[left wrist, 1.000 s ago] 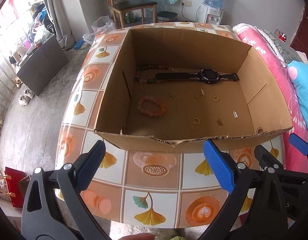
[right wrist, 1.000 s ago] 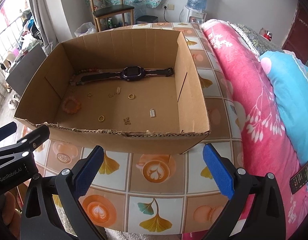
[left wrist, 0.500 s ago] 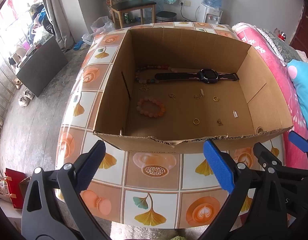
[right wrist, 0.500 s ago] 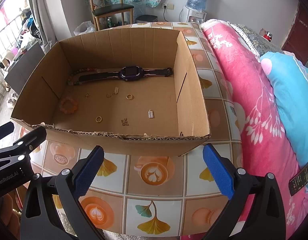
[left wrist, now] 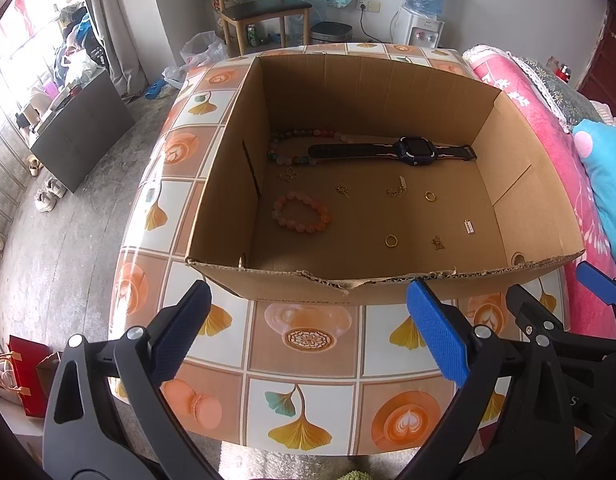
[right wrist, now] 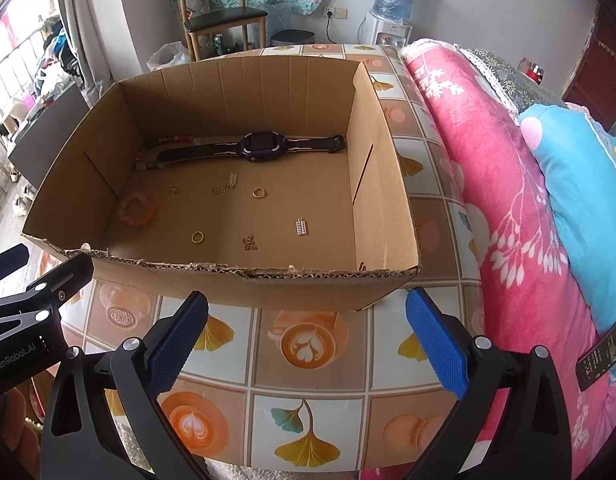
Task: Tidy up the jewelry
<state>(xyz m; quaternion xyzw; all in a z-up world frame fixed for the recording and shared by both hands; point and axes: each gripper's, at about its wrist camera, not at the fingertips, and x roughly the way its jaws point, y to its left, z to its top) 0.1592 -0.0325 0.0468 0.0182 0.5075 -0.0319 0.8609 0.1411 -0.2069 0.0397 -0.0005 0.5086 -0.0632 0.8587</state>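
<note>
An open cardboard box [left wrist: 292, 284] [right wrist: 244, 284] stands on the patterned table. Inside lie a dark smartwatch [left wrist: 415, 150] [right wrist: 264, 146], a multicolour bead necklace [left wrist: 304, 136], a pink bead bracelet [left wrist: 302, 213] [right wrist: 137, 210], two gold rings [left wrist: 391, 241] [left wrist: 429, 196], a small chain [left wrist: 396, 190] and several tiny charms. My left gripper [left wrist: 308, 332] hangs open in front of the box's near wall, nothing between its blue pads. My right gripper [right wrist: 308, 336] is open too, just before the box's near right corner.
The tablecloth [left wrist: 308, 400] with ginkgo and coffee prints runs under both grippers. A pink quilt [right wrist: 507, 200] and a blue pillow [right wrist: 579, 184] lie to the right. A wooden chair [left wrist: 264, 8] and water dispenser [left wrist: 423, 20] stand behind.
Both grippers have risen slightly and tilted down a little, so more of the box floor shows. Neither gripper has changed its opening. The jewelry has not moved.
</note>
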